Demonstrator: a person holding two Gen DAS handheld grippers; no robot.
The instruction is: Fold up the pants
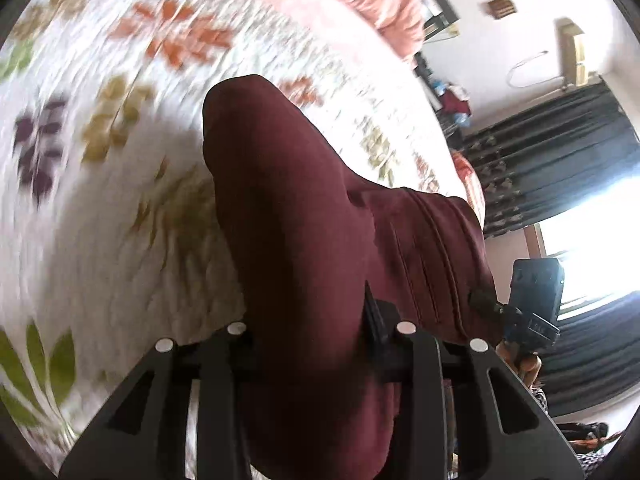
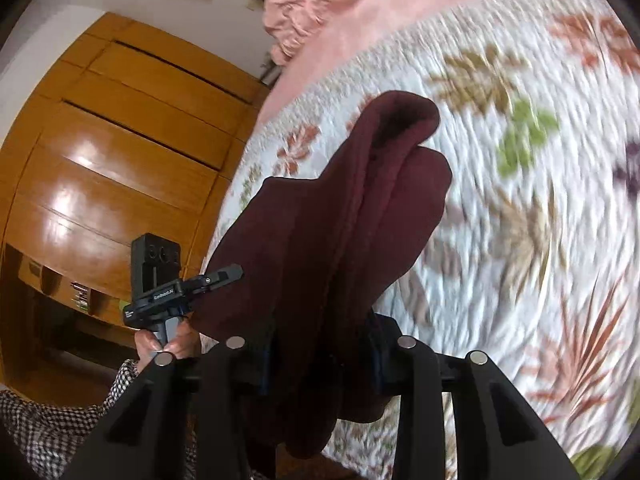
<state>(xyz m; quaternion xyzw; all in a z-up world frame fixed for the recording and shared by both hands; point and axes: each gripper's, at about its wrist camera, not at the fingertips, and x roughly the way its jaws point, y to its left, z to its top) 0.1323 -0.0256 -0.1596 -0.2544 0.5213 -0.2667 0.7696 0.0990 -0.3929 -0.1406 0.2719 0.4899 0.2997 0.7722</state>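
Underneath everything spreads the quilt point(image 1: 100, 208), white with leaf prints in orange, olive, purple and green, blurred in both views; it fills the space ahead of and below both tongs. Beyond it, past the far end of the pants, lies a pink blanket point(image 2: 320, 12), bunched against the wall. Off to the left of the right tongs stands a wooden wardrobe point(image 2: 120, 140), glossy with window glare. To the right of the left tongs hang dark curtains point(image 1: 552, 152) beside a bright window point(image 1: 600, 240).

Between the two tongs hang the pants point(image 1: 304, 240), maroon, lifted off the quilt and doubled over, so that a rounded fold points away from each camera. In the right wrist view the cloth shows as two rolled layers side by side.

The left tongs point(image 1: 320, 344) are clamped on the pants, cloth filling the gap between the jaws and spilling down toward the camera. The right tongs point(image 2: 320, 356) grip the pants likewise, jaws pressed against the bunched cloth. Each tool shows in the other's view, just beside the edge of the cloth. A hand point(image 2: 168, 344) with a checked sleeve holds the left one's handle.
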